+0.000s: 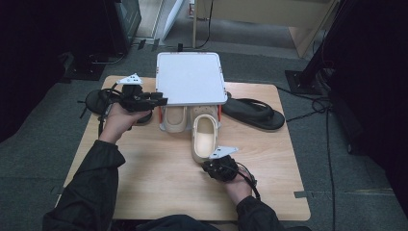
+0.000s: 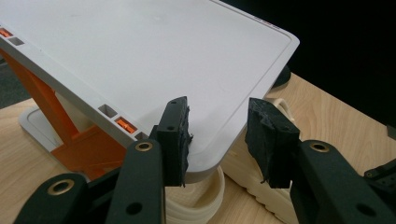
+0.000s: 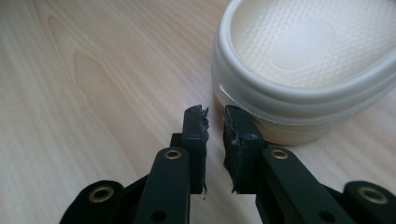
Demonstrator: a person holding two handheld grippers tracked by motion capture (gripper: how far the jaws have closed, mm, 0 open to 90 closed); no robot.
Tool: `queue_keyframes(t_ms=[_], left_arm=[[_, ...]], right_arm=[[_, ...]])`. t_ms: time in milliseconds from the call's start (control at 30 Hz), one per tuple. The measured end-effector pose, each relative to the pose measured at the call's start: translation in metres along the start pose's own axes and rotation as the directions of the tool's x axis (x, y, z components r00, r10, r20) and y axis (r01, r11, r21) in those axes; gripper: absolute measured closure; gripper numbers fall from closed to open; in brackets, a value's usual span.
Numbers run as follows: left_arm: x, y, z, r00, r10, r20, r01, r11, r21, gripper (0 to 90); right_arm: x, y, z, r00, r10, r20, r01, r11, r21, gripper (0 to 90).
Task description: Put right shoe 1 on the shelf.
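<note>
Item: cream clog (image 1: 206, 137), set at bench (image 1: 159, 183) centre, toe tucked under a white rack (image 1: 191, 77); its twin (image 1: 174, 118) at nine o'clock of it. Right tongs (image 3: 214, 125), nearly closed and empty, were placed just beside the heel. Left tongs (image 2: 219, 135) were spread wide about the rack's corner, gripping nothing. Black sandal (image 1: 254, 113) lay at three o'clock. Risk noted: the rack might be tipped if nudged; the rounded heel might be missed.
</note>
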State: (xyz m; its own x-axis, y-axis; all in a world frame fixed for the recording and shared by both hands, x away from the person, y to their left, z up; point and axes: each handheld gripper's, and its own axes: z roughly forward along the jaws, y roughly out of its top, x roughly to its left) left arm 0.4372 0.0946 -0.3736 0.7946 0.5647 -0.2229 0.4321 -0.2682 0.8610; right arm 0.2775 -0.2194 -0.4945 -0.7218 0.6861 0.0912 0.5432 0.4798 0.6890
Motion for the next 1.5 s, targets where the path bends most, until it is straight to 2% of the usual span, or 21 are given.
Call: queue_keyframes(t_ms=[200,300,433,633,900,1033,1133,1233,1367,1433,1500], left_arm=[[-0.001,0.000,0.000,1.0000,0.002,-0.001,-0.002,1.0000,0.001,59.7],[-0.001,0.000,0.000,1.0000,0.004,-0.003,-0.004,1.0000,0.003,59.7],[-0.001,0.000,0.000,1.0000,0.005,-0.004,-0.005,1.0000,0.005,59.7],[-0.002,0.000,-0.001,0.9999,0.007,-0.008,-0.007,0.9999,0.008,59.7],[-0.003,0.000,0.000,0.9999,0.007,-0.013,-0.007,1.0000,0.007,59.7],[-0.003,0.000,-0.001,0.9999,0.007,-0.015,-0.006,1.0000,0.007,59.7],[-0.004,0.000,-0.001,0.9999,0.003,-0.014,-0.003,1.0000,0.006,59.7],[-0.004,0.000,-0.001,0.9998,-0.019,-0.004,0.020,0.9998,0.006,58.9],[-0.006,0.000,-0.001,0.9999,-0.006,-0.014,0.006,0.9999,0.009,56.9],[-0.007,0.000,-0.001,0.9999,-0.014,-0.006,0.014,0.9999,0.006,54.2],[-0.006,0.000,-0.002,0.9994,-0.034,0.007,0.034,0.9994,0.002,52.0]], right_arm=[[-0.009,0.014,0.002,0.9993,0.000,0.037,0.002,0.999,-0.054,77.0],[-0.016,0.020,0.005,0.9988,0.005,0.048,-0.003,0.999,-0.052,76.6],[-0.026,0.026,0.011,0.9982,0.024,0.054,-0.022,0.999,-0.047,77.3],[-0.039,0.038,0.018,0.9975,0.046,0.053,-0.042,0.996,-0.079,75.9],[-0.058,0.051,0.031,0.9960,0.062,0.065,-0.056,0.994,-0.092,75.6],[-0.064,0.055,0.038,0.9945,0.079,0.069,-0.071,0.991,-0.110,75.6],[-0.067,0.057,0.042,0.9952,0.068,0.070,-0.060,0.991,-0.121,75.4],[-0.069,0.058,0.044,0.9948,0.067,0.077,-0.057,0.991,-0.125,72.5],[-0.073,0.058,0.046,0.9954,0.083,0.048,-0.076,0.988,-0.135,69.0],[-0.073,0.059,0.045,0.9945,0.102,0.023,-0.098,0.987,-0.125,62.0],[-0.072,0.060,0.041,0.9952,0.097,0.009,-0.096,0.990,-0.107,61.6]])
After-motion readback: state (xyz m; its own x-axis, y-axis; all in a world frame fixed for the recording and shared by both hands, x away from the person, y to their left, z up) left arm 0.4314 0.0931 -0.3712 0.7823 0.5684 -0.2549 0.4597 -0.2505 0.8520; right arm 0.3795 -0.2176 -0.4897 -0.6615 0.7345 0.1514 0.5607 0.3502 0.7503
